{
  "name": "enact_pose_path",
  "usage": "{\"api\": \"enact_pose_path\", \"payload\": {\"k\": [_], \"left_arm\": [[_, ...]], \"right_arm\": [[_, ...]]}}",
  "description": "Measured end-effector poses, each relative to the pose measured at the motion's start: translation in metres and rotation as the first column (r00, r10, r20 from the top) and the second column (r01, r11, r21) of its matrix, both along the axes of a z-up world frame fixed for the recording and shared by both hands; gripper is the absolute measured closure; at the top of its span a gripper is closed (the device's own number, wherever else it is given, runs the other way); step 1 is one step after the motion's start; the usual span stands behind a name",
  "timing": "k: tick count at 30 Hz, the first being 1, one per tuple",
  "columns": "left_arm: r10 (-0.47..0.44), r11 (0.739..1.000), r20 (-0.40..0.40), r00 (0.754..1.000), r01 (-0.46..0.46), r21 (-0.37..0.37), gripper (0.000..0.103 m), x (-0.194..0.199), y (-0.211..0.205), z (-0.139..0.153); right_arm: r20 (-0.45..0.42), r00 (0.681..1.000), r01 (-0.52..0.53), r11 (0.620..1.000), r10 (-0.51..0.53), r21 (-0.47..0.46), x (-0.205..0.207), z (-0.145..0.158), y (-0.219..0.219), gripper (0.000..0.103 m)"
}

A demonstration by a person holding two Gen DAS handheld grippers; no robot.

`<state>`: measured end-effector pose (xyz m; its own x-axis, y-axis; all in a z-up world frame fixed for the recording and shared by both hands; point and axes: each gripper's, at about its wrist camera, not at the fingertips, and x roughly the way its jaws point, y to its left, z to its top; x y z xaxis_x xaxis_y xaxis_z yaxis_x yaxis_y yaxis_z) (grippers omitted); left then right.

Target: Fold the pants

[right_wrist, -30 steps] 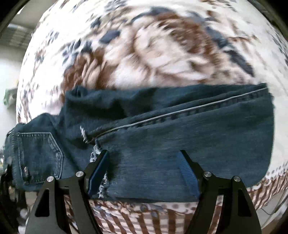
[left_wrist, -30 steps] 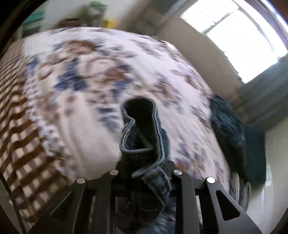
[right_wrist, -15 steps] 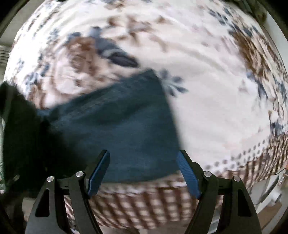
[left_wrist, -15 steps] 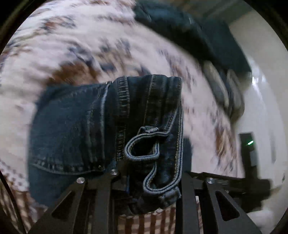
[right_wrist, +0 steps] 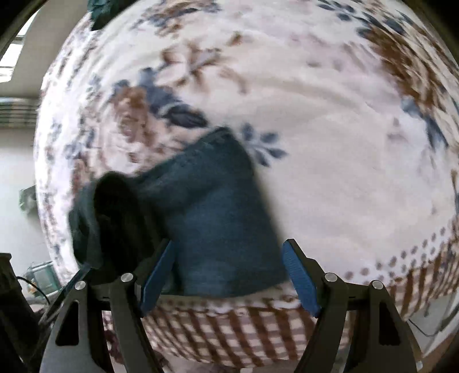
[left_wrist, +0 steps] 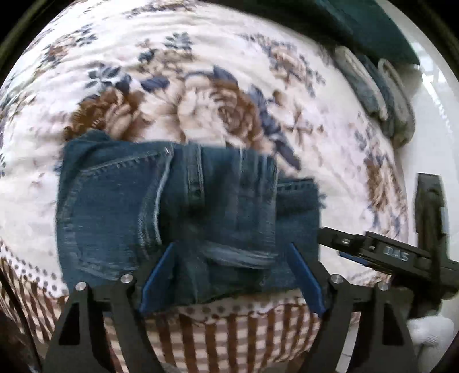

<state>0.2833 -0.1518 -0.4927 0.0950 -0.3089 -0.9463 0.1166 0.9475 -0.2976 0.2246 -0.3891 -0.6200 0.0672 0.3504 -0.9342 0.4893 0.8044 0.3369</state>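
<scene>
The dark blue jeans (left_wrist: 178, 209) lie folded into a compact bundle on the floral bedspread (left_wrist: 200, 94), near its front edge. My left gripper (left_wrist: 231, 275) is open, its blue pads on either side of the bundle's near edge, holding nothing. In the right wrist view the same jeans (right_wrist: 218, 218) lie between the open fingers of my right gripper (right_wrist: 229, 278), which is empty. The right gripper also shows in the left wrist view (left_wrist: 381, 252), at the bundle's right end.
The bedspread has a brown checked border (left_wrist: 229, 330) along the near edge of the bed. A pile of dark clothes (left_wrist: 370, 25) and folded items (left_wrist: 373, 89) lie at the far right of the bed. White floor (left_wrist: 436, 94) lies beyond.
My left gripper carried the waistband over and down onto the legs, then opened and let it go. My right gripper stayed open while the jeans became a shorter bundle.
</scene>
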Motion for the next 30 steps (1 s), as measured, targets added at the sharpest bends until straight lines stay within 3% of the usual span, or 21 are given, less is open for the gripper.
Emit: {"api": "enact_pose_path", "payload": {"k": [1, 4, 6, 9, 11, 16, 19, 22, 24, 25, 26, 30], "left_arm": [[0.018, 1.000, -0.001, 1.000, -0.018, 0.003, 0.024, 0.001, 0.004, 0.006], [0.050, 0.988, 0.021, 0.999, -0.053, 0.146, 0.018, 0.007, 0.021, 0.019], [0.069, 0.981, 0.030, 0.997, -0.074, 0.182, 0.018, 0.011, 0.033, 0.024], [0.081, 0.946, 0.102, 0.992, -0.109, 0.307, 0.018, 0.014, 0.054, 0.030], [0.089, 0.925, 0.111, 0.990, -0.123, 0.359, 0.018, 0.017, 0.070, 0.016], [0.179, 0.939, -0.006, 0.984, -0.169, 0.299, 0.018, 0.021, 0.102, -0.040], [0.203, 0.946, -0.056, 0.978, -0.182, 0.269, 0.017, 0.024, 0.107, -0.070], [0.199, 0.948, -0.064, 0.978, -0.175, 0.267, 0.002, 0.030, 0.111, -0.087], [0.233, 0.956, -0.106, 0.967, -0.208, 0.207, 0.000, 0.036, 0.119, -0.100], [0.262, 0.957, -0.144, 0.954, -0.238, 0.163, 0.000, 0.040, 0.126, -0.111], [0.279, 0.957, -0.170, 0.945, -0.259, 0.132, 0.000, 0.043, 0.131, -0.118], [0.298, 0.954, -0.246, 0.922, -0.292, 0.063, 0.000, 0.054, 0.144, -0.137]], "right_arm": [[0.011, 1.000, -0.008, 1.000, 0.008, 0.012, 0.004, 0.004, 0.003, 0.024], [0.035, 0.998, -0.045, 0.998, 0.043, 0.055, 0.015, 0.013, 0.012, 0.024], [0.043, 0.998, -0.050, 0.994, 0.046, 0.094, 0.025, 0.015, 0.023, 0.024], [0.058, 0.997, -0.070, 0.979, 0.059, 0.193, 0.040, 0.009, 0.046, 0.023], [0.062, 0.993, -0.111, 0.966, 0.099, 0.234, 0.048, -0.001, 0.066, 0.020], [0.033, 0.983, -0.181, 0.921, 0.181, 0.344, 0.067, -0.051, 0.111, 0.019], [0.020, 0.982, -0.181, 0.918, 0.186, 0.352, 0.073, -0.071, 0.120, 0.015], [0.038, 0.978, -0.205, 0.922, 0.204, 0.328, 0.074, -0.068, 0.126, 0.017], [0.060, 0.974, -0.226, 0.929, 0.218, 0.294, 0.072, -0.064, 0.132, 0.036], [0.069, 0.974, -0.225, 0.933, 0.214, 0.280, 0.070, -0.062, 0.136, 0.053], [0.067, 0.974, -0.226, 0.937, 0.216, 0.267, 0.068, -0.061, 0.139, 0.062], [0.059, 0.975, -0.222, 0.952, 0.214, 0.209, 0.070, -0.060, 0.151, 0.073]]}}
